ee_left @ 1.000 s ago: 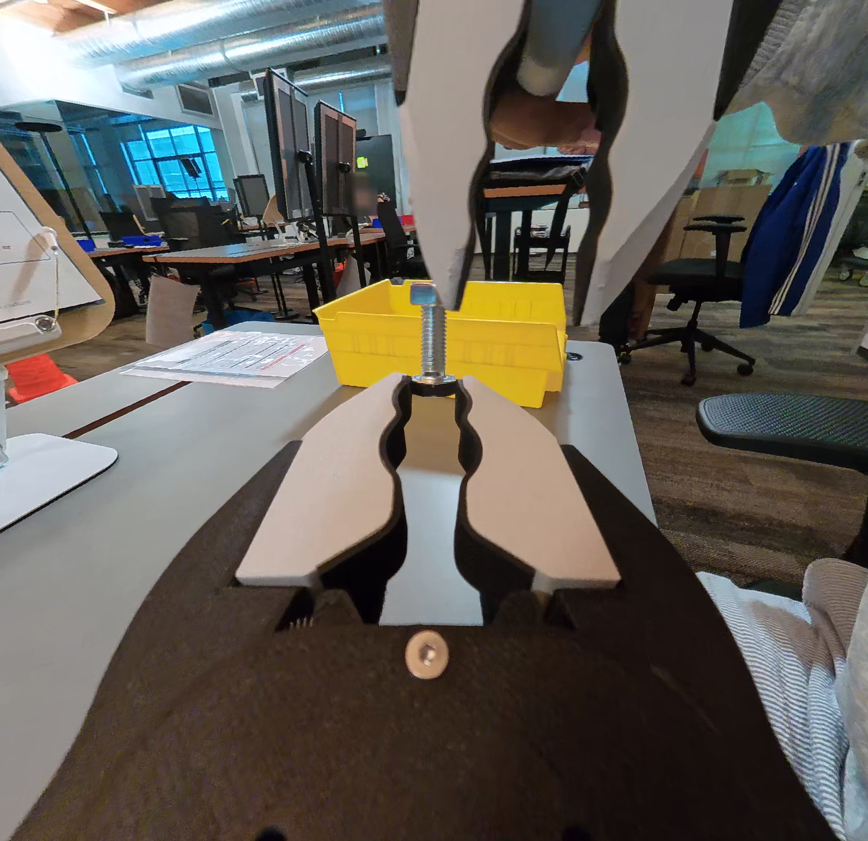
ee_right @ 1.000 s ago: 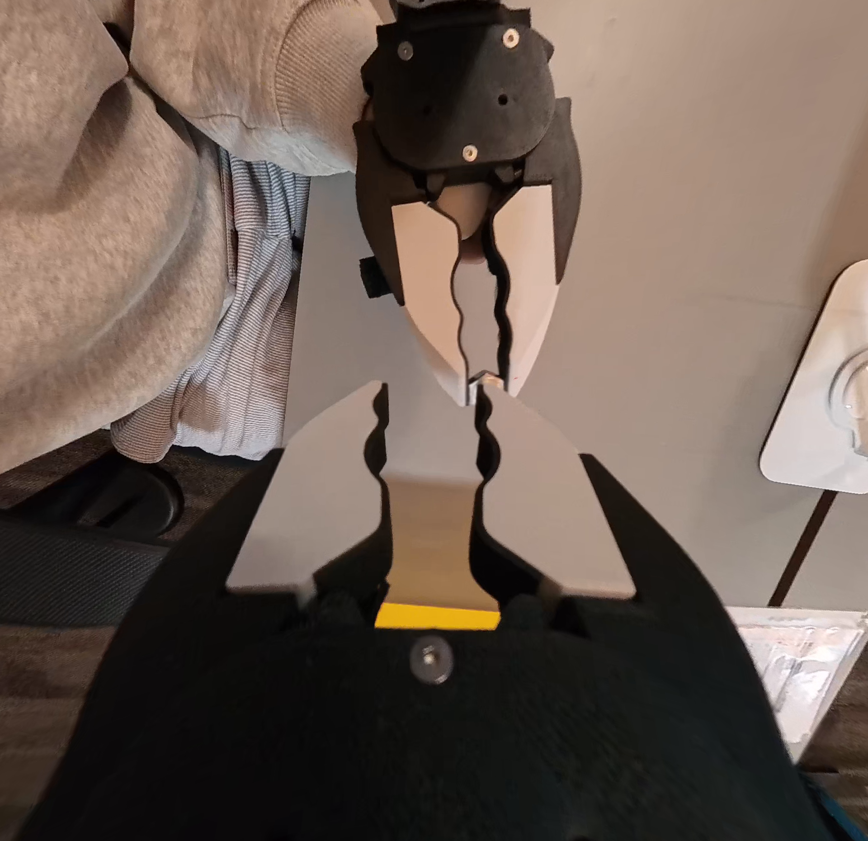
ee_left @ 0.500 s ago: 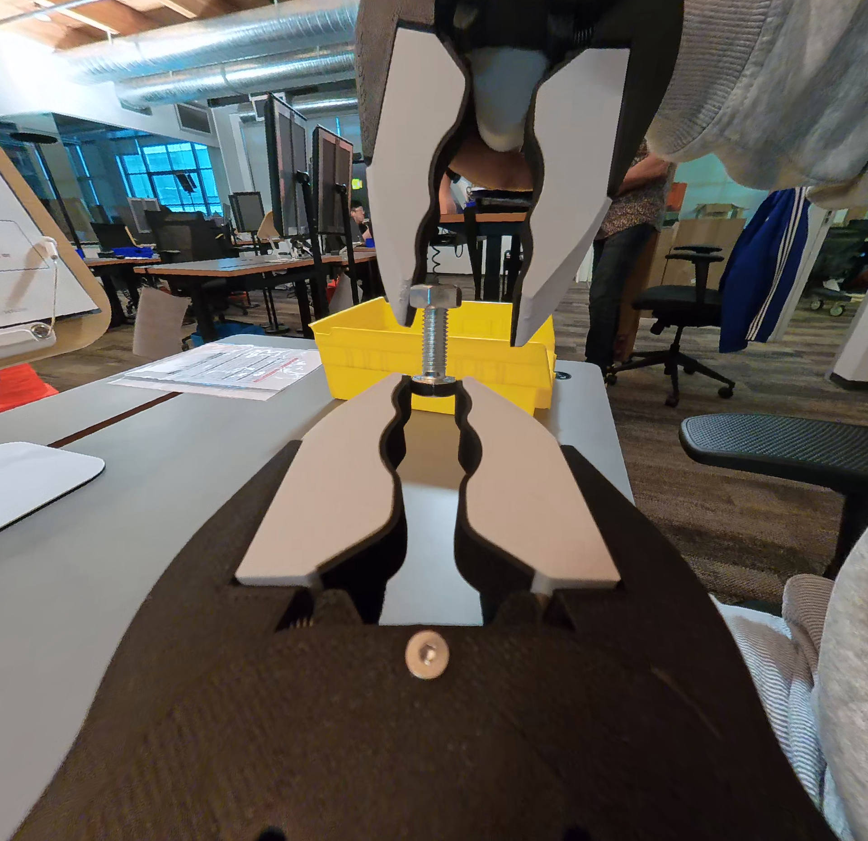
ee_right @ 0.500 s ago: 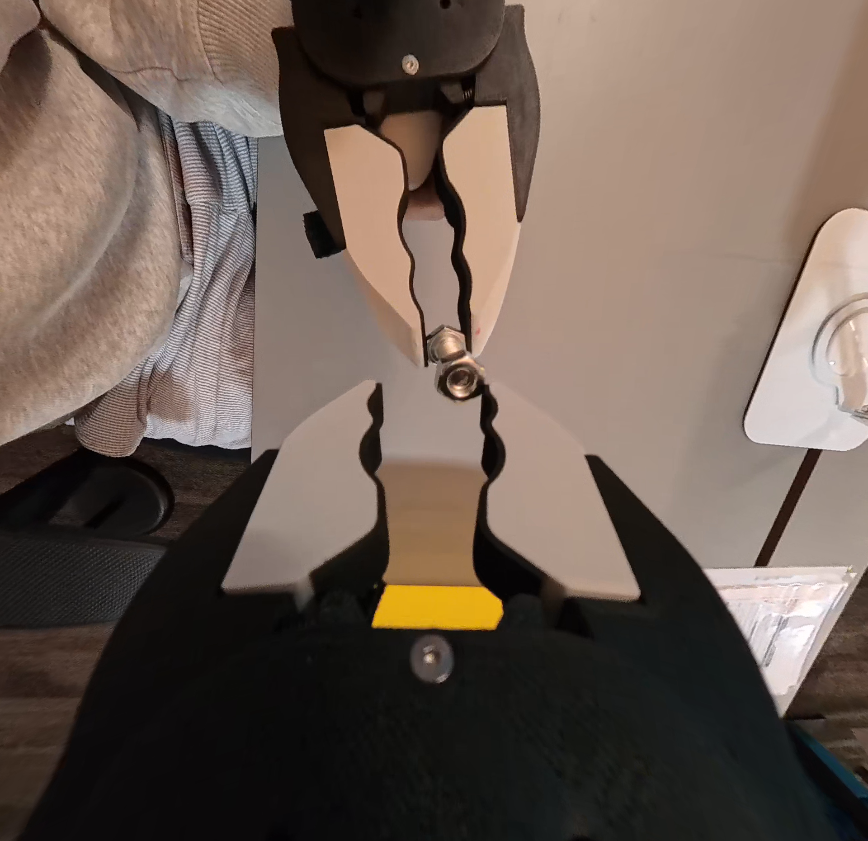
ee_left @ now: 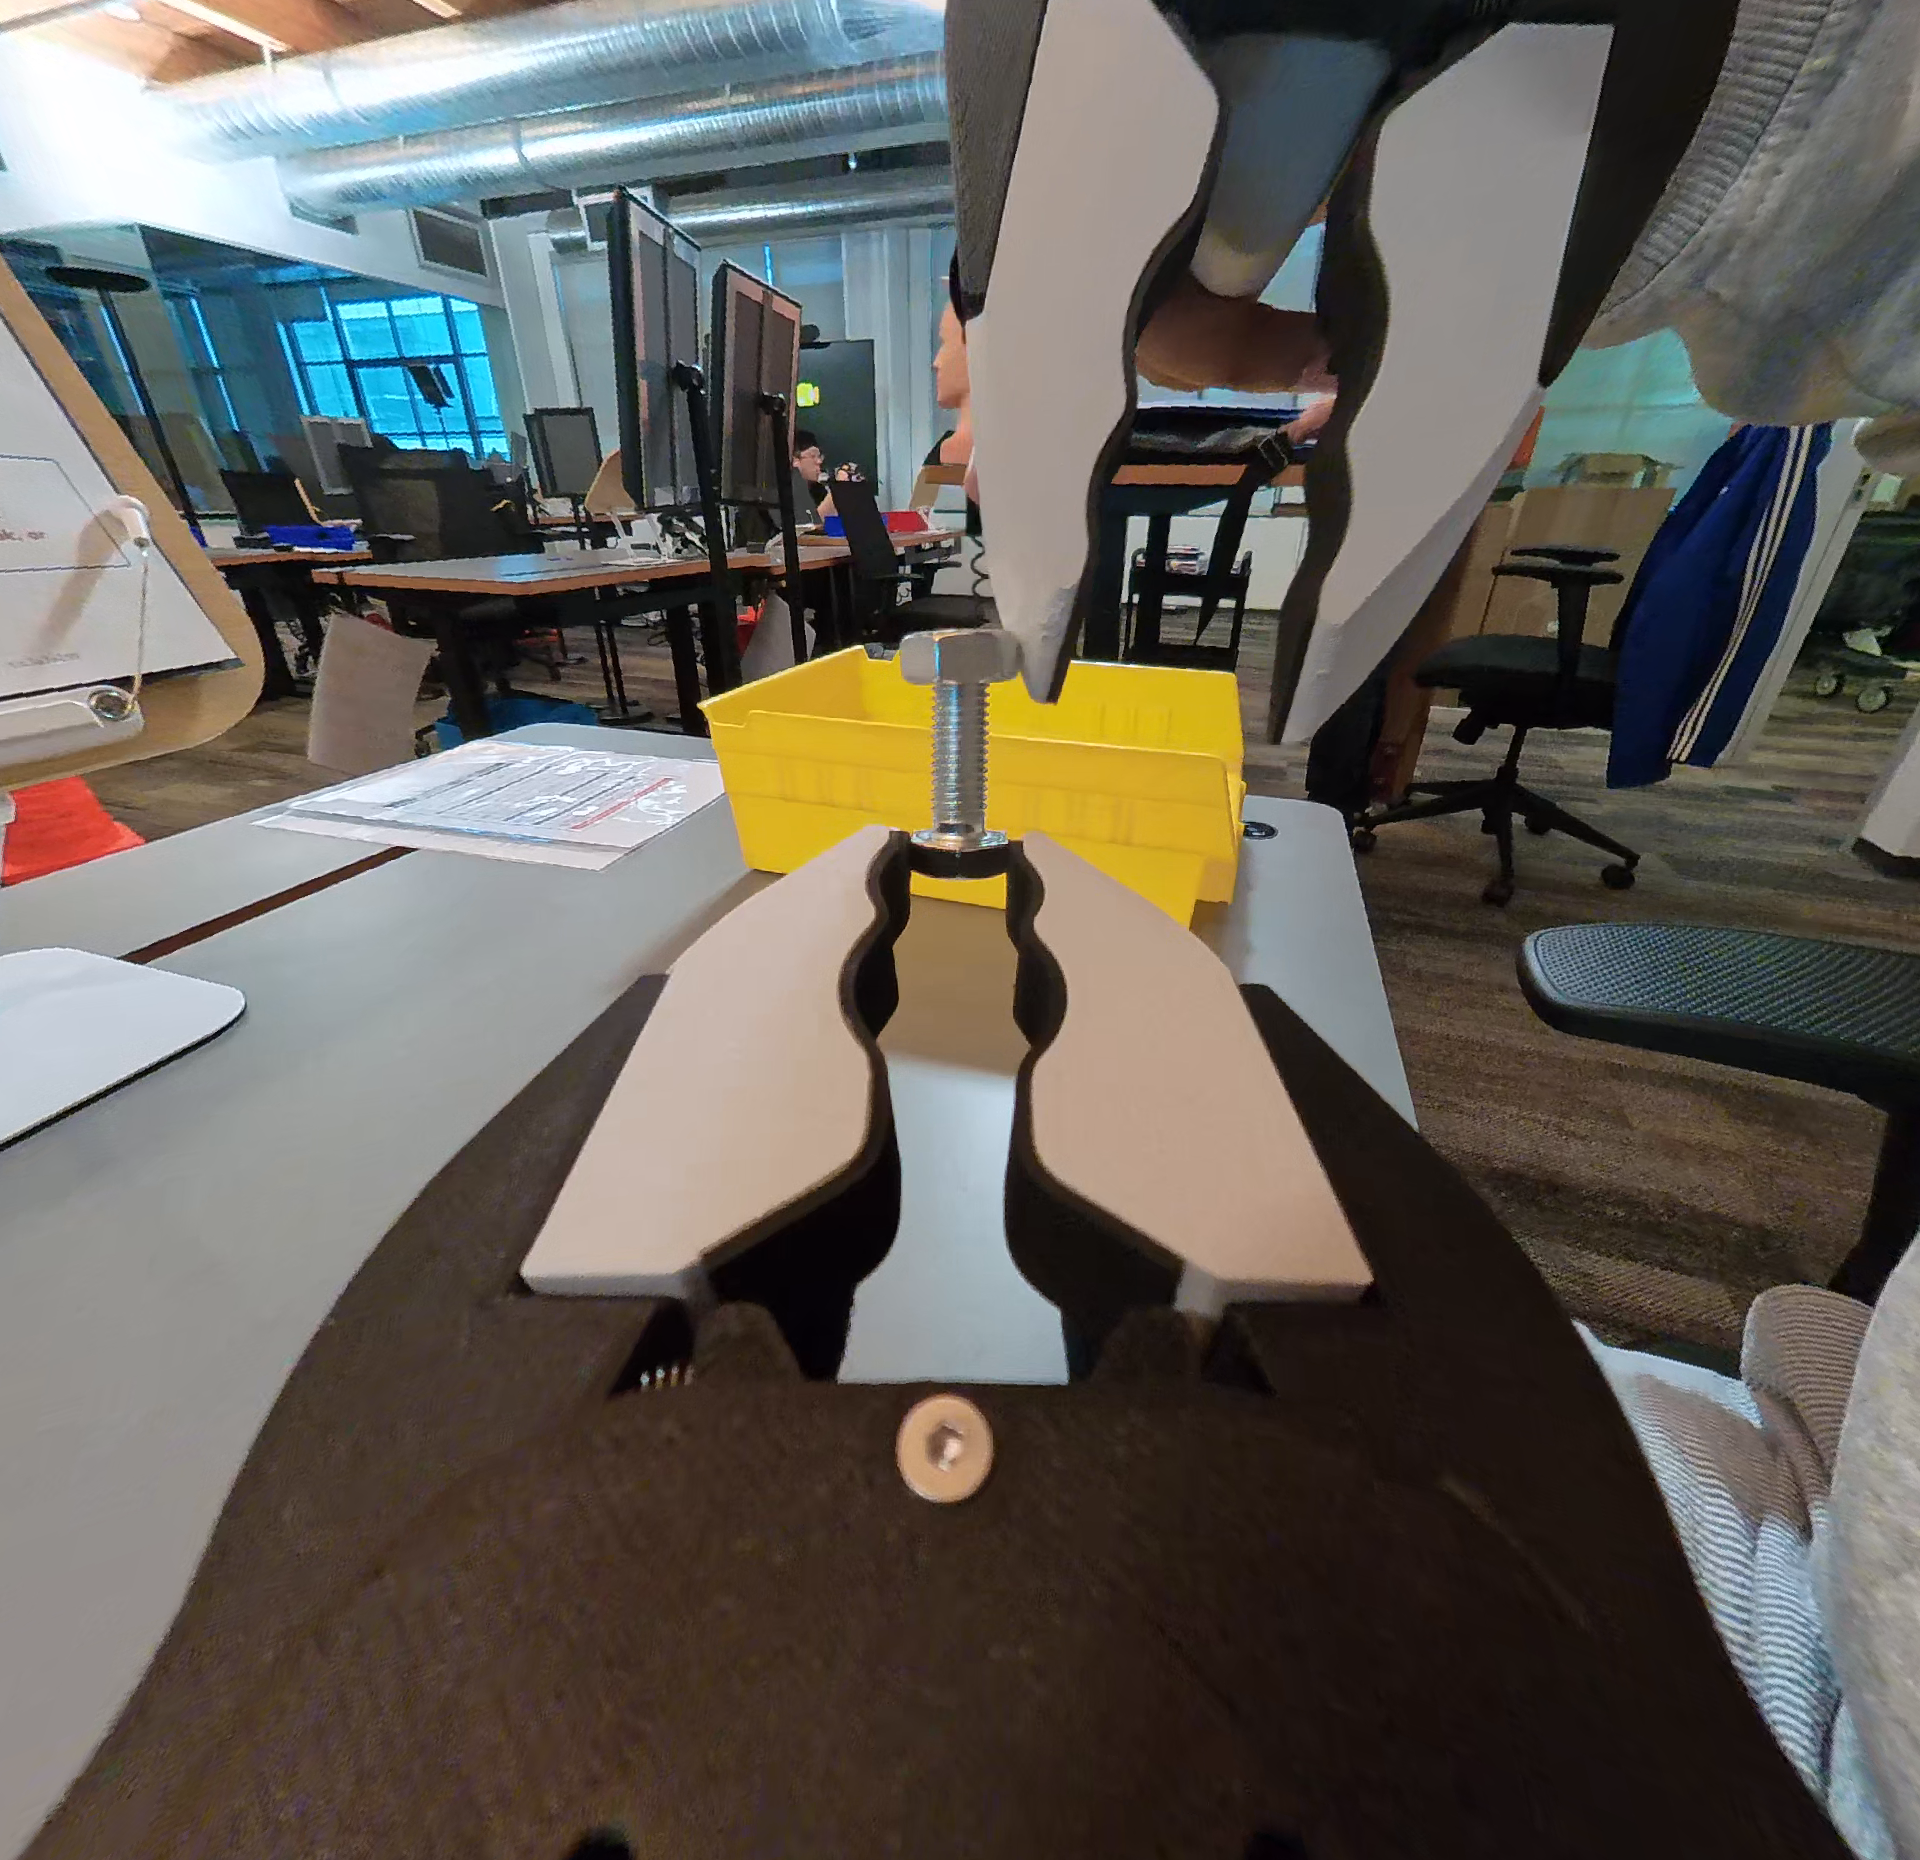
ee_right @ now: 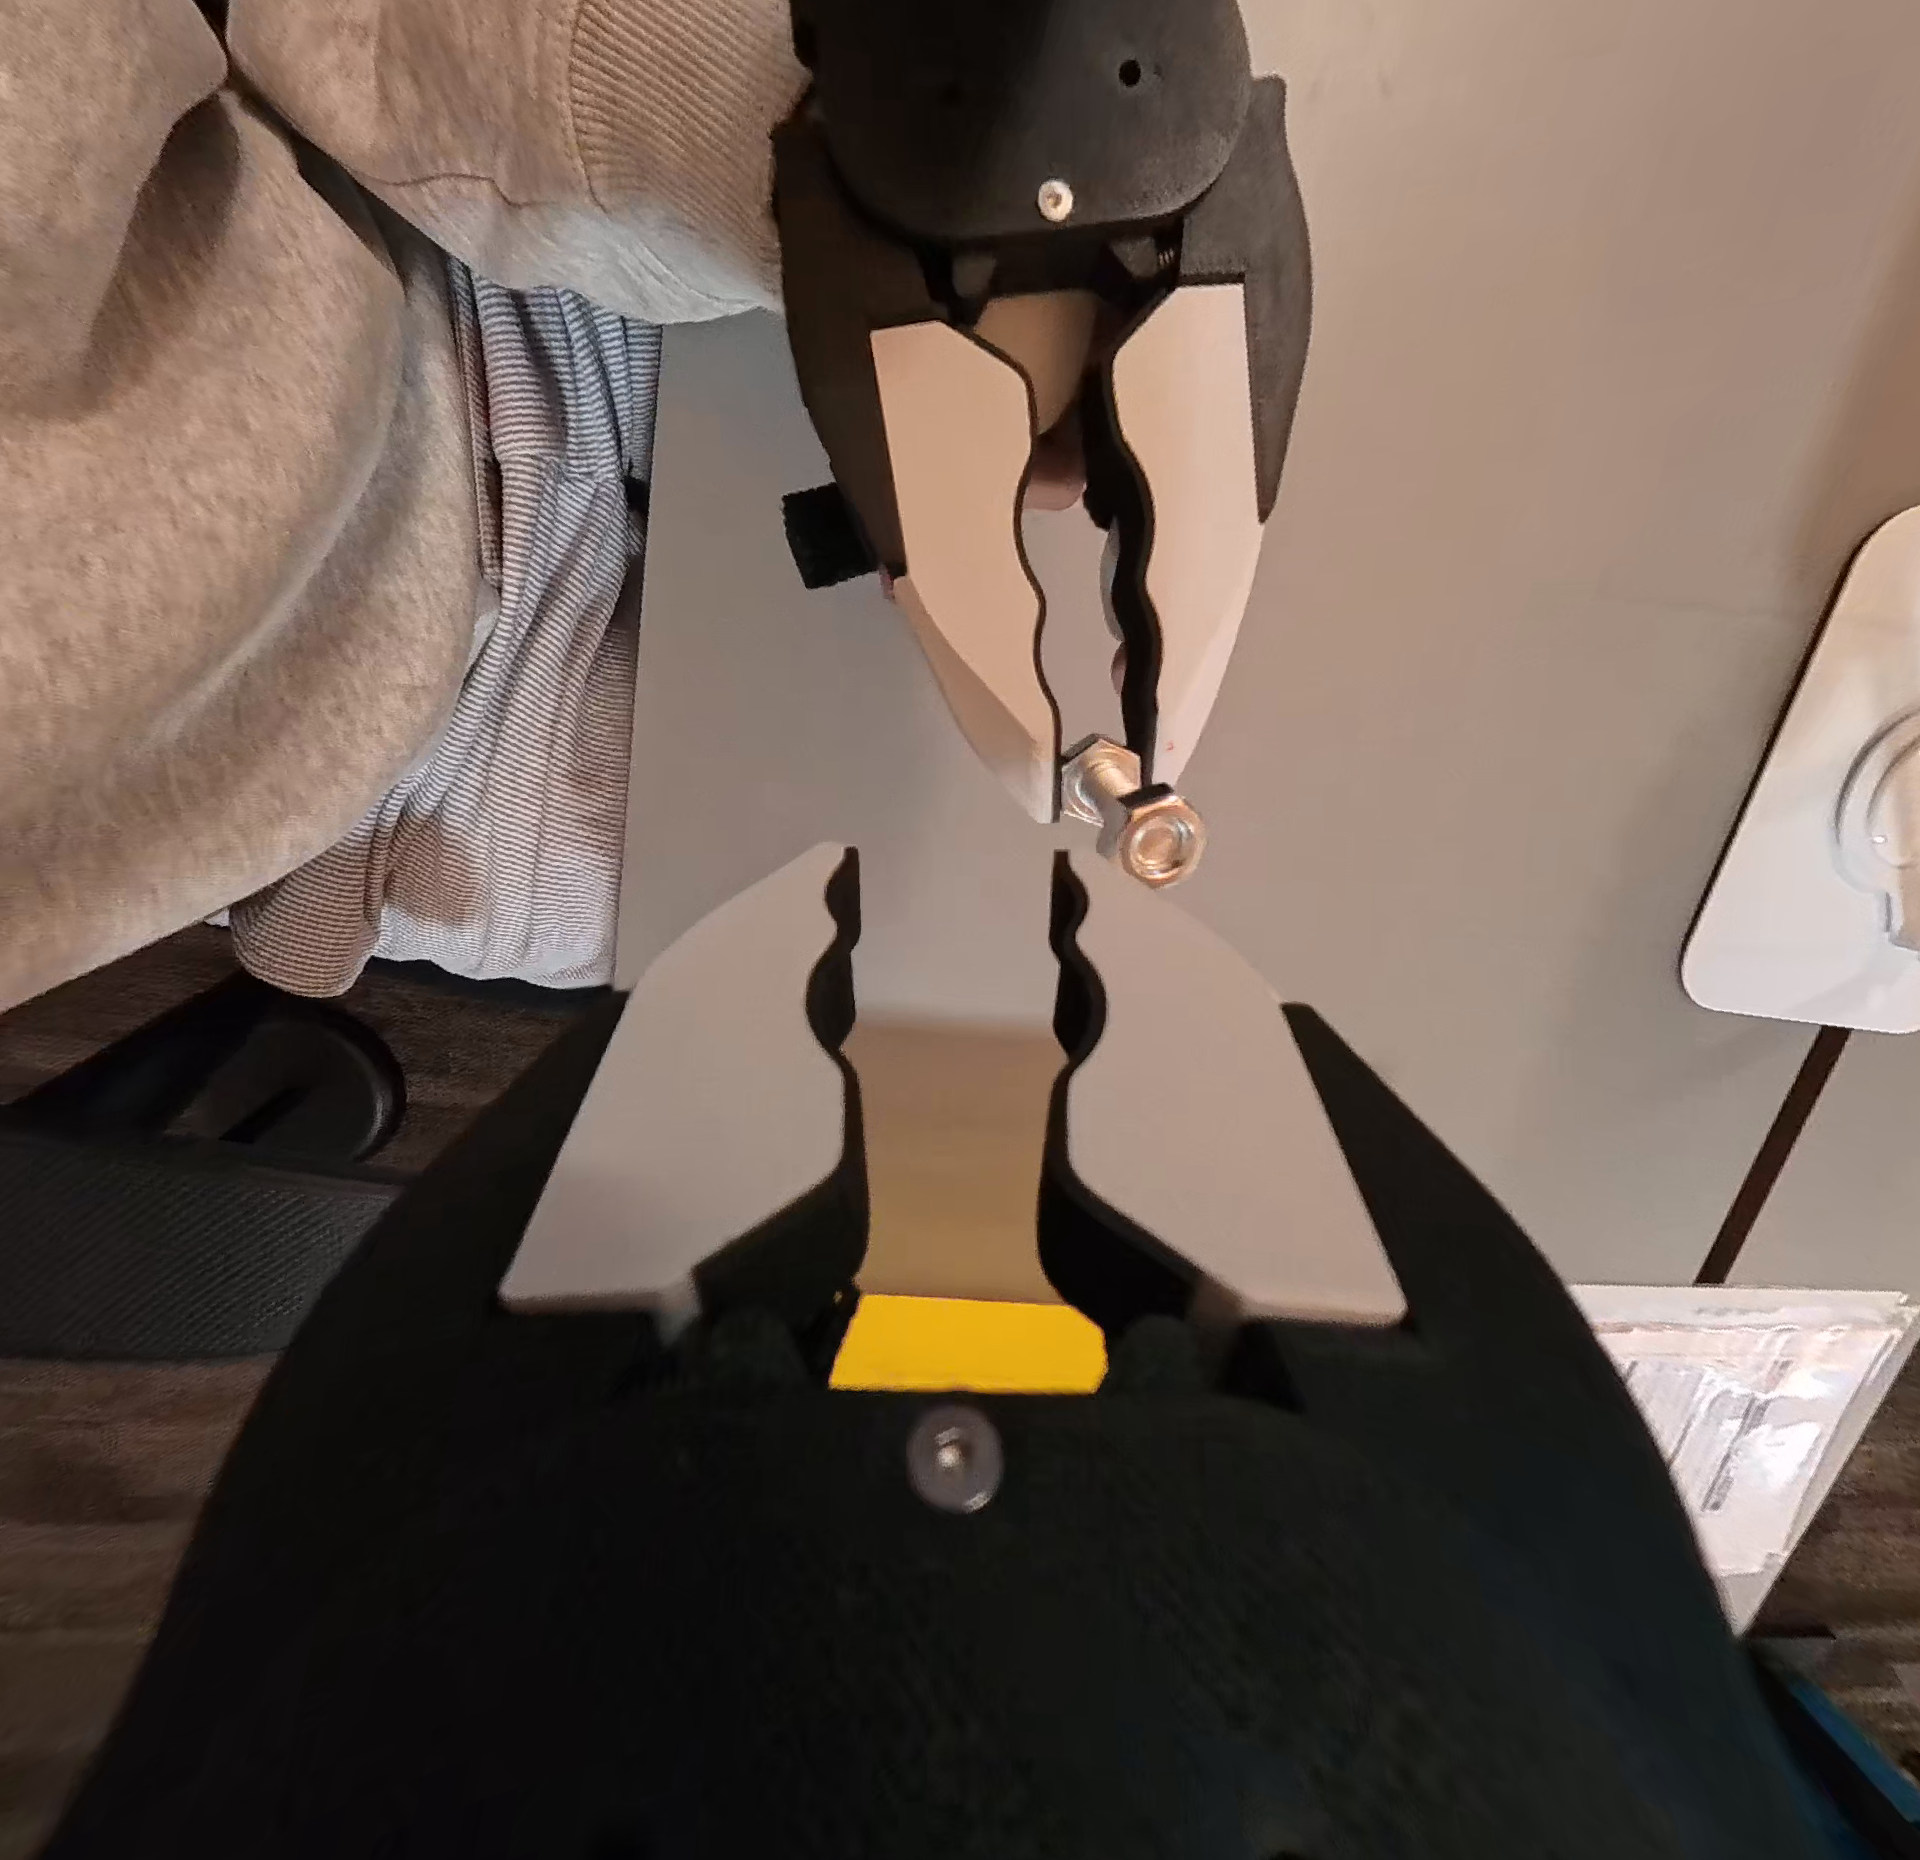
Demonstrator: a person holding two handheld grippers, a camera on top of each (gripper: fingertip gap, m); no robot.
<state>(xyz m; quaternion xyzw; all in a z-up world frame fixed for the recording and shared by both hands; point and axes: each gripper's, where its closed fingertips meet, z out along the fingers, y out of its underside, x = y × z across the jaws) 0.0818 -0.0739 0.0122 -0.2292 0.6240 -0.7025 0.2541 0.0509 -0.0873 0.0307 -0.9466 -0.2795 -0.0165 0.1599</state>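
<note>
My left gripper [ee_left: 956, 860] is shut on a steel nut [ee_left: 956, 838] threaded on a bolt [ee_left: 958, 750]. The bolt stands upright from the tips, hex head on top. My right gripper [ee_left: 1164, 704] hangs point-down above it, open and empty. One of its fingertips [ee_left: 1039, 657] is right beside the bolt head, and the head lies outside the jaws. In the right wrist view my right gripper [ee_right: 951, 854] is open, and the bolt head [ee_right: 1153, 846] sits just past its right tip. The left gripper [ee_right: 1103, 784] grips the nut [ee_right: 1086, 769] there.
A yellow bin [ee_left: 1091, 771] stands behind the bolt near the grey table's [ee_left: 312, 1062] far edge. A bagged paper sheet [ee_left: 499, 792] lies at left, and a white base plate [ee_left: 94, 1021] nearer. An office chair [ee_left: 1714, 989] is to the right of the table. A person's grey sleeve [ee_right: 312, 252] is close. Across from one pair of fingers to the other is roughly 4 centimetres.
The bolt head was between the right gripper's fingers; that gripper has shifted sideways and the head is now outside them. The left gripper stays shut on the nut.
</note>
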